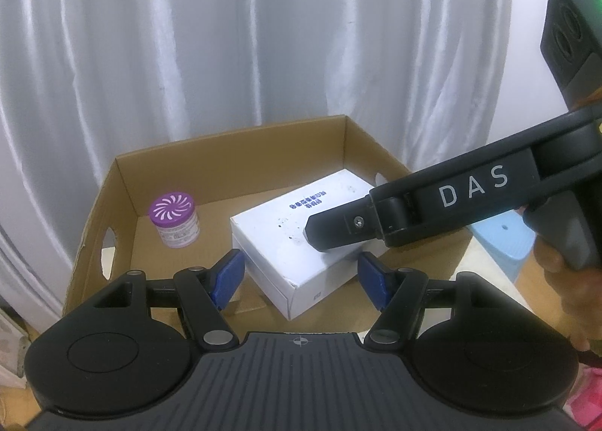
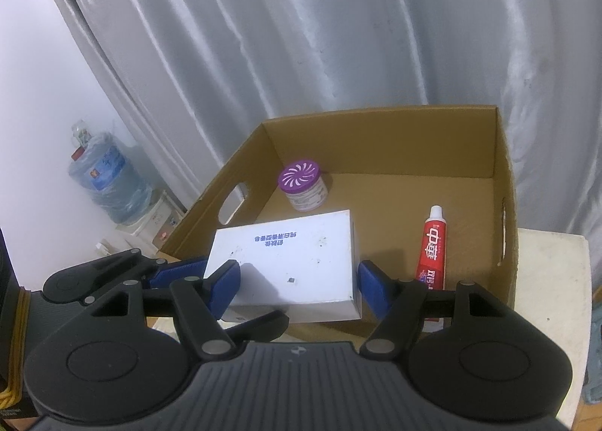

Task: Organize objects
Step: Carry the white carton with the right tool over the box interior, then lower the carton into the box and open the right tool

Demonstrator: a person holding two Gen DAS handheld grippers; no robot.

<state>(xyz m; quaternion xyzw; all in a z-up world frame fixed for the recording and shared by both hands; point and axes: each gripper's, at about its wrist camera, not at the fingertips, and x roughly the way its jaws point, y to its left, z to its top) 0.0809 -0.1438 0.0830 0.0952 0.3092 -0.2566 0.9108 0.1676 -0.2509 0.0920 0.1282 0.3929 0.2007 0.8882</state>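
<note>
A white box (image 1: 271, 231) (image 2: 293, 250) lies in an open cardboard carton (image 1: 244, 160) (image 2: 376, 141), slightly askew. My left gripper (image 1: 301, 273) is open and straddles the box's near corner, its blue pads close beside two faces. From the right wrist view, its fingers (image 2: 173, 273) reach in from the left. My right gripper (image 2: 299, 276) hangs open just above the box's near half, and its black finger (image 1: 331, 231) hovers over the top face. A purple-lidded jar (image 1: 175, 218) (image 2: 303, 182) stands at the carton's back left. A red toothpaste tube (image 2: 432, 246) lies by the right wall.
A grey curtain hangs behind the carton. The carton sits on a white tabletop (image 2: 545, 280). A water bottle on a dispenser (image 2: 105, 182) stands far left. A light blue stool (image 1: 504, 242) is beyond the carton's right side. A hand (image 1: 557, 261) holds the right gripper.
</note>
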